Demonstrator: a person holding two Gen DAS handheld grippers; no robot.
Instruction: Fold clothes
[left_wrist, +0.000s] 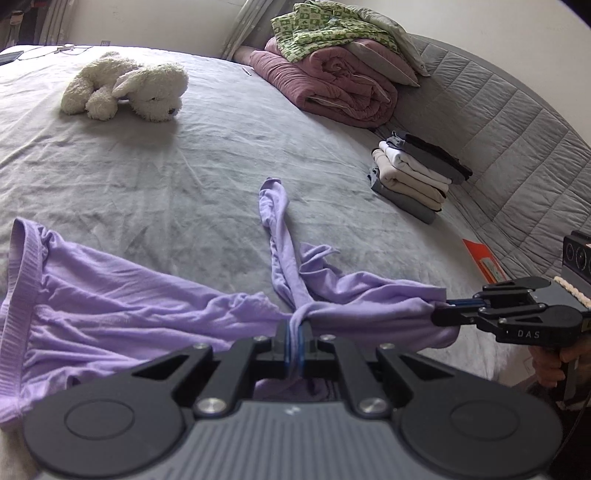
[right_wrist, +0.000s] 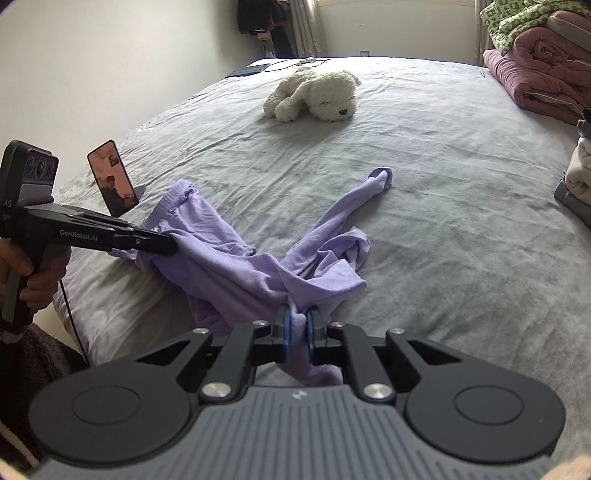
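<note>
A lilac garment (left_wrist: 122, 306) (right_wrist: 236, 266) lies crumpled on the grey bed, one long sleeve (left_wrist: 275, 218) (right_wrist: 354, 199) stretched away from me. My left gripper (left_wrist: 294, 332) (right_wrist: 173, 245) is shut on a bunched edge of the fabric near the bed's front. My right gripper (right_wrist: 298, 325) (left_wrist: 439, 314) is shut on another bunch of the same garment, a short way to the right. The cloth between the two sags in folds. A ribbed hem (left_wrist: 22, 280) shows at the far left.
A white plush dog (left_wrist: 125, 86) (right_wrist: 314, 96) lies mid-bed. A stack of folded clothes (left_wrist: 413, 177) sits by the quilted headboard (left_wrist: 509, 147), with rolled maroon bedding (left_wrist: 332, 85) behind. A phone (right_wrist: 112, 177) stands propped at the bed's left edge. A hand (right_wrist: 33, 273) holds the left gripper.
</note>
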